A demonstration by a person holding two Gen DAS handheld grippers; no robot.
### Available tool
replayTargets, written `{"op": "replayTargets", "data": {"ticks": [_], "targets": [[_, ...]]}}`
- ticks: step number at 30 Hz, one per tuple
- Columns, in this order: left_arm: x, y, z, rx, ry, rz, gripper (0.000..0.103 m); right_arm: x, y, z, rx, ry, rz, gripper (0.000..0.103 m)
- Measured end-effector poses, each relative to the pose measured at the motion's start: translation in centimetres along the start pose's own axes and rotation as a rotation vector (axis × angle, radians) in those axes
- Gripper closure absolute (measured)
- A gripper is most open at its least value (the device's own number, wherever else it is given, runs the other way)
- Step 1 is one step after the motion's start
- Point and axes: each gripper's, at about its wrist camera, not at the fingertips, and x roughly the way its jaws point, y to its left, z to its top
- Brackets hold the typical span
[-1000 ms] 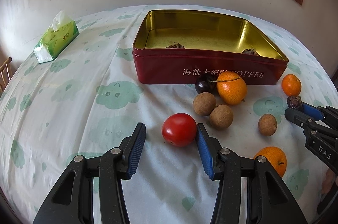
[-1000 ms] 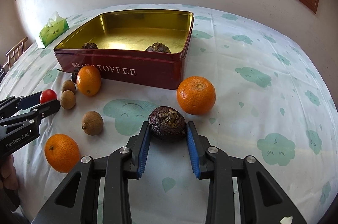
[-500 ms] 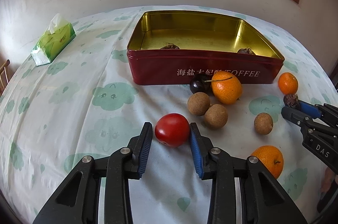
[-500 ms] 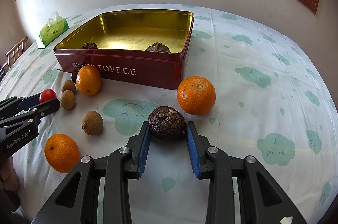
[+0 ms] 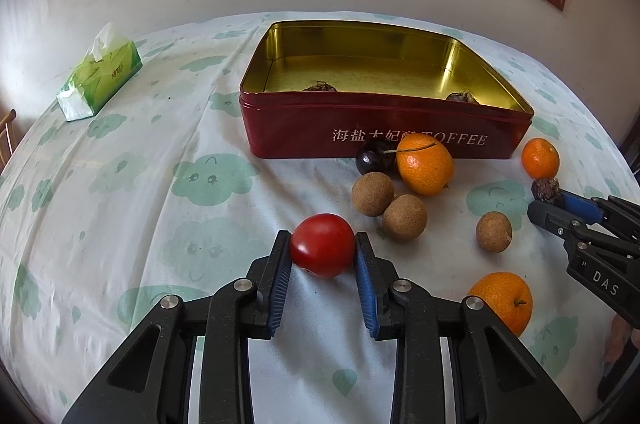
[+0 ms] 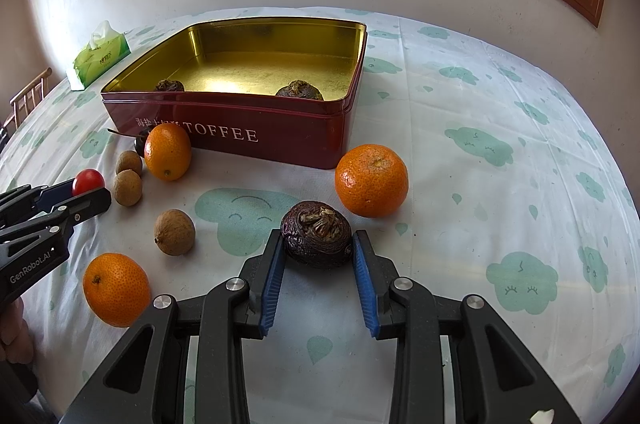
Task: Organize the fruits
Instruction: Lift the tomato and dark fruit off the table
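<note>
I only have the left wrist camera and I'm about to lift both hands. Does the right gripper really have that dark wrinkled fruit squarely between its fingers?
Observer: Yes. In the right wrist view the right gripper is shut on the dark fruit. Its blue pads sit against opposite sides, and the fruit rests on the cloth.
Operator: And the lumps I can barely see over the tin's front wall?
Observer: Two more dark wrinkled fruits lie inside the tin, right behind its front wall. One is near the left corner and the other is further right.
</note>
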Motion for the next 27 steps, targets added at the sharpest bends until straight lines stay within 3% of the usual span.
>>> {"op": "replayTargets", "data": {"ticks": [27], "targets": [[-1.2,1.1,-0.8,-0.033,-0.028,-0.06,0.072,0.0,-0.2,0.0,-0.006,0.0,-0.006,0.073]]}}
